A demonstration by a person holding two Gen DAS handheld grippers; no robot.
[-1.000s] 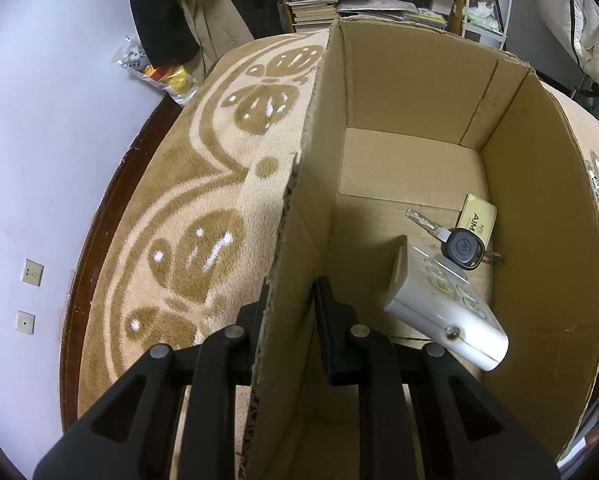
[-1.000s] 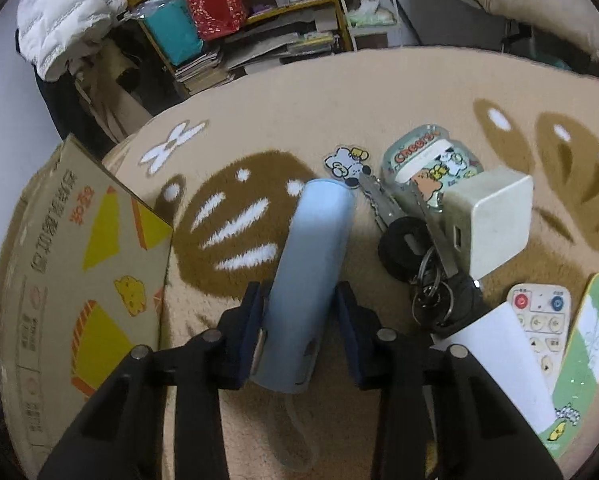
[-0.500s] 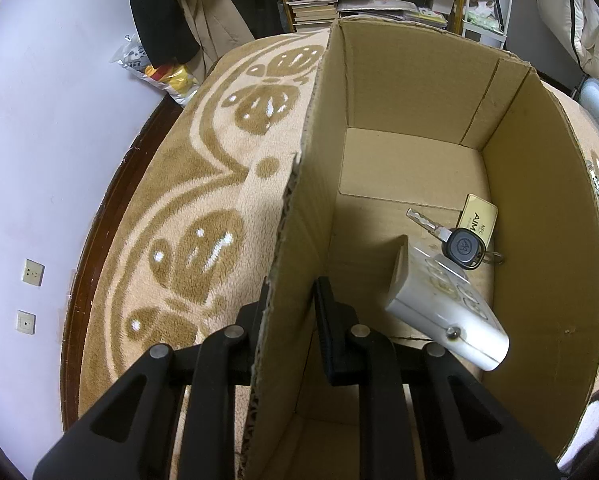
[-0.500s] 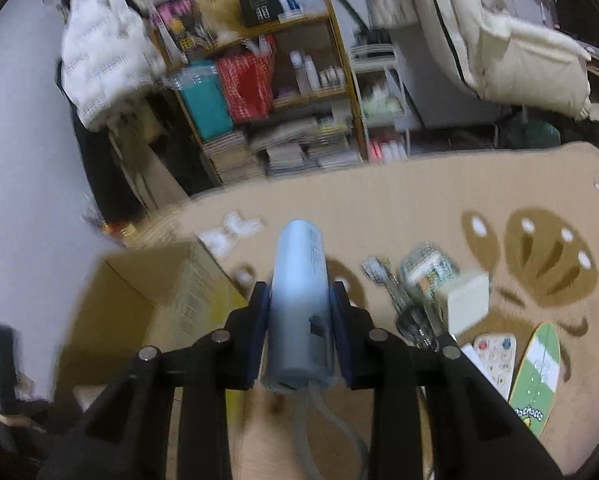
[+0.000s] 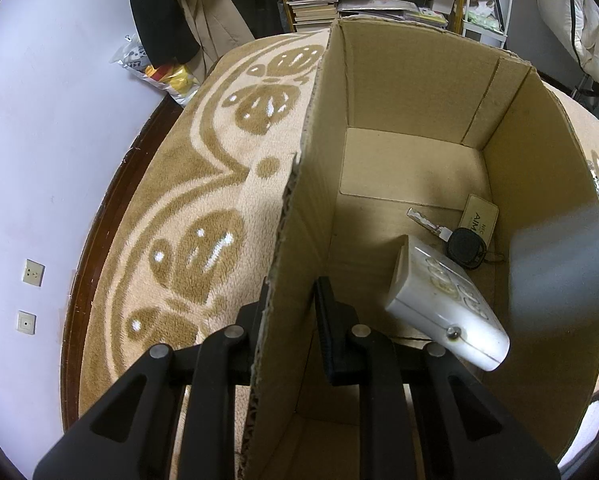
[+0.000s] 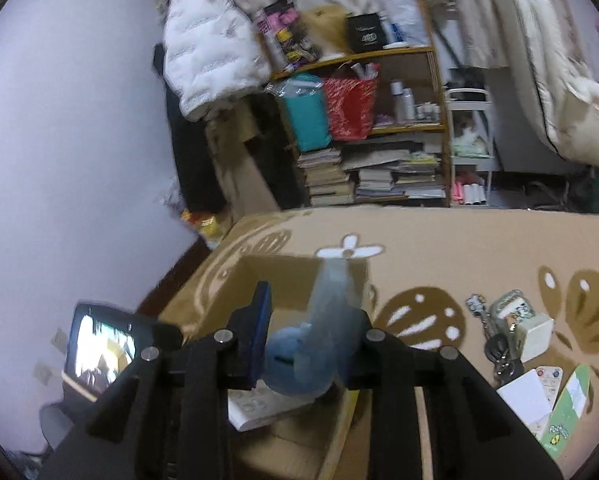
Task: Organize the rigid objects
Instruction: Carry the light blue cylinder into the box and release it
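The left tool [image 5: 289,312] is clamped on the left wall of the cardboard box [image 5: 415,92], one finger outside and one inside. The box stands on the patterned rug [image 5: 203,208] near its left edge. On the box floor lie a white remote [image 5: 445,306], a black-headed key [image 5: 461,240] and a beige card [image 5: 481,216], toward the right wall. The right tool [image 6: 311,340] holds a light blue cylinder [image 6: 311,344] above the open box, with its jaws closing on the cylinder. To the right, on the rug, lie a white charger [image 6: 535,336], keys [image 6: 495,346], a small remote [image 6: 549,380] and a green card [image 6: 569,408].
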